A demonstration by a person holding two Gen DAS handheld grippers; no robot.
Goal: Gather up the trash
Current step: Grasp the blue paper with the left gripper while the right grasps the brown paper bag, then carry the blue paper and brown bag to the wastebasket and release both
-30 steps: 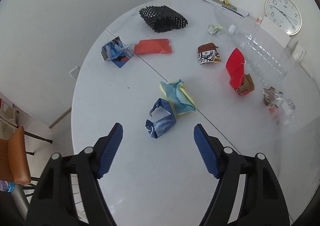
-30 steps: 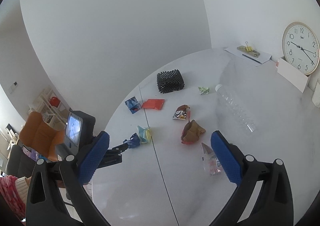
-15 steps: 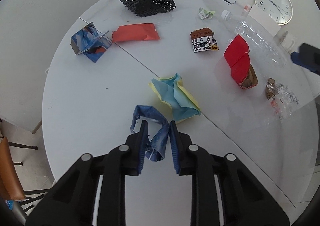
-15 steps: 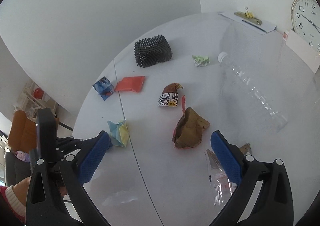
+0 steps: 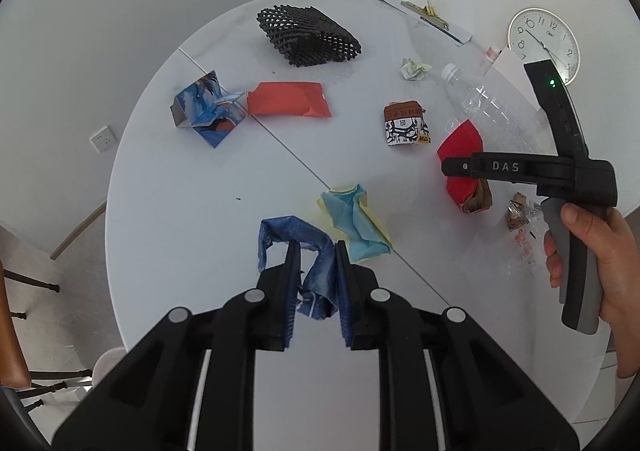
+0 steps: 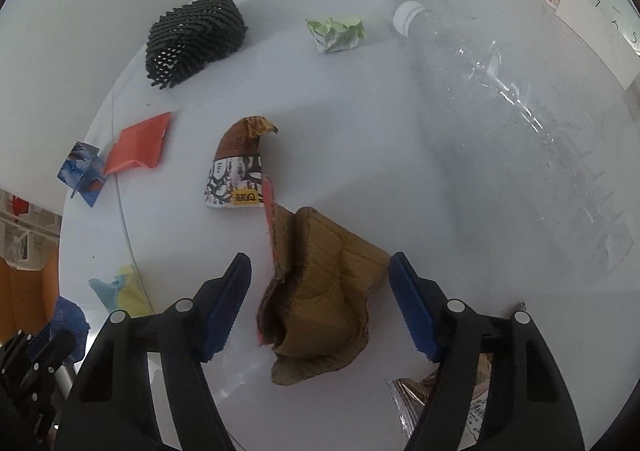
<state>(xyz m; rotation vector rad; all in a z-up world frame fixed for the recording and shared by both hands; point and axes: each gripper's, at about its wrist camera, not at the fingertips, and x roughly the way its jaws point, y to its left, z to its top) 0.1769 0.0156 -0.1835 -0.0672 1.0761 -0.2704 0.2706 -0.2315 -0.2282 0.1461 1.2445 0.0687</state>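
Trash lies scattered on a white round table [image 5: 180, 179]. My left gripper [image 5: 317, 251] is shut on a crumpled dark blue paper [image 5: 316, 275], right beside a yellow and light blue paper wad [image 5: 356, 227]. My right gripper [image 6: 320, 275] is open, its jaws on either side of a crushed red and brown cardboard carton [image 6: 316, 291] without touching it. The carton also shows in the left wrist view [image 5: 460, 143], partly behind the right gripper's body.
Also on the table: a black mesh net [image 5: 310, 35], an orange-red paper [image 5: 288, 104], a folded blue printed card [image 5: 208, 111], a brown patterned wrapper [image 6: 238, 171], a green paper ball [image 6: 336, 31], a clear plastic bottle [image 6: 520, 123] and a clear wrapper [image 5: 524, 219]. A clock [image 5: 544, 43] leans at the wall.
My left gripper has lifted slightly with the blue paper still held. My right gripper has moved forward and down and now straddles the brown carton.
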